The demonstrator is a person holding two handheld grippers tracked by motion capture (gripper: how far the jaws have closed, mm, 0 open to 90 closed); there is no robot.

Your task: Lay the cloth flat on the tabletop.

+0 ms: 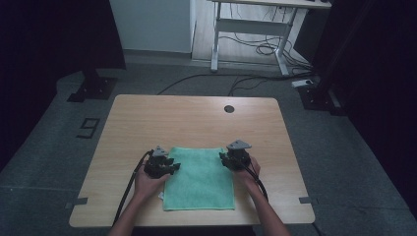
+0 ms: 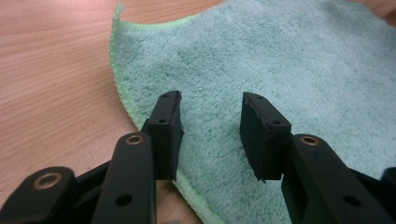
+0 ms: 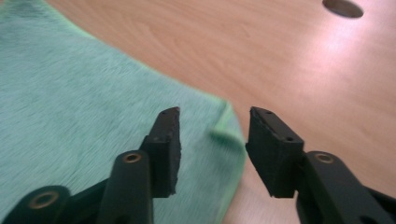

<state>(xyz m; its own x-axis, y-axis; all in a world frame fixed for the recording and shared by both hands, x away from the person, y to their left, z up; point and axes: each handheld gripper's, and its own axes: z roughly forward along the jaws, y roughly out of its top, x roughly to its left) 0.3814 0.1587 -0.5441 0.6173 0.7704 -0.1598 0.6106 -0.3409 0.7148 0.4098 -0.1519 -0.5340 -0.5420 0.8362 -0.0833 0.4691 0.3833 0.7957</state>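
Forearms come in from the bottom edge of the high view and angle inward over the wooden counter [image 1: 196, 115], one hand wrapped around each tool. The left gripper [image 1: 169, 166] sits at the left edge of a green towel [image 1: 199, 179], near its far corner, and the right gripper [image 1: 225, 158] sits at the far right corner, so the two face each other across the cloth. The towel lies flat as a neat rectangle on the near middle of the counter, its near edge close to the counter's front. A round cable hole [image 1: 229, 108] marks the far side of the counter.

Seen from the left gripper view, the left gripper [image 2: 210, 128] points down at the towel [image 2: 289, 60] with its jaws standing apart and nothing clamped between them; the plush pile shows in the gap. One jaw hangs over the stitched edge, where the hem curves against bare wood.

Along the right gripper view, the right gripper [image 3: 212, 144] has its jaws apart too, and empty. They straddle the towel's [image 3: 70, 102] corner, whose tip is slightly curled up, with the cable hole [image 3: 342, 8] beyond. The picture is a little blurred.
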